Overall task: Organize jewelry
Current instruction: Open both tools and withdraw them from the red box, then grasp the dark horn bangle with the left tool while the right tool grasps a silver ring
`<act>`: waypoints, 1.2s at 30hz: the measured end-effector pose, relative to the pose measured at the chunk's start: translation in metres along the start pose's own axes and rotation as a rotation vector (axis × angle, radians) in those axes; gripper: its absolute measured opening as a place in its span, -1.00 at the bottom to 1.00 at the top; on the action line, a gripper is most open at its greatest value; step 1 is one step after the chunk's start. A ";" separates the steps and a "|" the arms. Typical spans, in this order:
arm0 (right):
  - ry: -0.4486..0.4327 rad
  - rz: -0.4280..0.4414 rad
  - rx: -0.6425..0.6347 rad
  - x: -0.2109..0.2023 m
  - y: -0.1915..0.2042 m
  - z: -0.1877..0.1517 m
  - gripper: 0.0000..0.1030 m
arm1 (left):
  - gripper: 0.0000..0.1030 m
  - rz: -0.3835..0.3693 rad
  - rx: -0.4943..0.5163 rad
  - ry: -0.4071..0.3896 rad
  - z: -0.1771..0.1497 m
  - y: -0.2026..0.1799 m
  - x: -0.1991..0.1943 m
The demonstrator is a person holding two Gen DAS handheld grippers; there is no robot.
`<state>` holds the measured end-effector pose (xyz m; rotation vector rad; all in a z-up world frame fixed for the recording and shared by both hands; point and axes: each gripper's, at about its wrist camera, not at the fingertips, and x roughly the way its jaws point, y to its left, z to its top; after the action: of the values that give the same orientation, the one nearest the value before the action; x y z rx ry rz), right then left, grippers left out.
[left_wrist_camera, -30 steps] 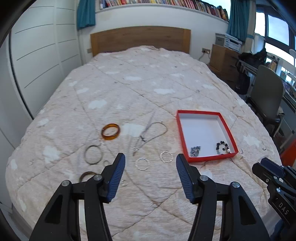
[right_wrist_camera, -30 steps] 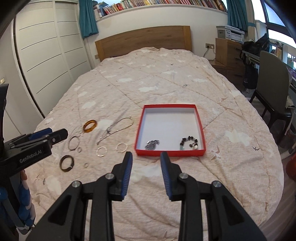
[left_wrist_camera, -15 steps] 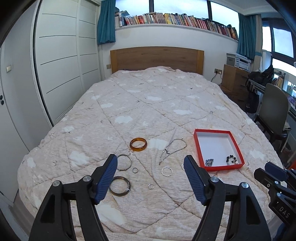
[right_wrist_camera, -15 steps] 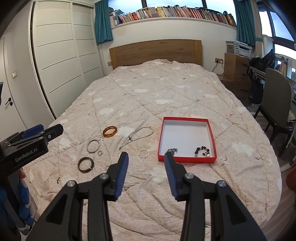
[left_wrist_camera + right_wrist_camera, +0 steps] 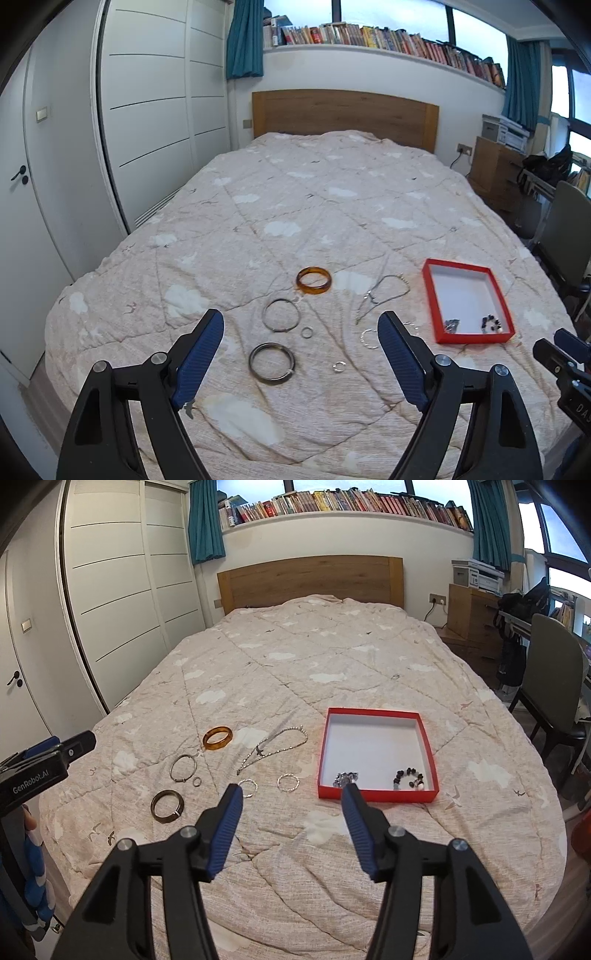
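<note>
- The shallow red cardboard box with white inside (image 5: 376,746) lies flat on the bed, toward the foot edge and on its right half.
- Inside the box, along its near wall, lie a dark beaded bracelet (image 5: 410,777) in the right corner and a small heap of grey metal pieces (image 5: 345,777) to the left of it; the two are apart.
- Just beside the left wall of the box, on the cover, lies a thin silver chain necklace (image 5: 275,747), folded into a long loop.
- Two thin silver hoops (image 5: 287,782) lie between the necklace and the foot edge, near each other but not touching.
- Further left is an amber translucent bangle (image 5: 314,280), flat on the cover.
- Nearer the foot edge from it lie a thin silver bangle (image 5: 281,314), a small silver ring (image 5: 306,332) just beside it, and a dark metal bangle (image 5: 272,363).
- One more tiny silver ring (image 5: 338,366) lies to the right of the dark bangle.
- All this rests on the beige quilted bed cover with white cloud pattern (image 5: 332,657).
- The left gripper (image 5: 299,350) hangs above the foot edge, fingers spread wide, holding nothing.
- The right gripper (image 5: 291,819) is also above the foot edge, fingers spread, empty, with the left wall of the box between its tips in the right wrist view.
- A wooden headboard (image 5: 310,578) stands at the far end of the bed.
</note>
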<state>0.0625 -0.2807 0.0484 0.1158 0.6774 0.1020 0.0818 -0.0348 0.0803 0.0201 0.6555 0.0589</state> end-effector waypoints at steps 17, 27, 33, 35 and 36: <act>0.068 0.104 0.002 0.048 0.013 -0.010 0.05 | 0.62 0.090 -0.056 0.056 -0.024 0.059 0.038; 0.213 0.236 -0.083 0.115 0.057 -0.033 -0.04 | 0.23 0.055 -0.059 0.251 -0.068 0.080 0.116; 0.312 0.286 -0.123 0.165 0.079 -0.045 -0.22 | 0.01 0.035 -0.080 0.357 -0.082 0.089 0.171; 0.340 0.298 -0.129 0.182 0.084 -0.047 -0.25 | -0.04 0.023 -0.089 0.384 -0.084 0.090 0.188; 0.352 0.305 -0.133 0.190 0.086 -0.048 -0.26 | -0.07 0.018 -0.091 0.396 -0.085 0.090 0.196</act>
<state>0.1748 -0.1667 -0.0943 0.0726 0.9981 0.4679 0.1808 0.0668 -0.1032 -0.0749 1.0478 0.1113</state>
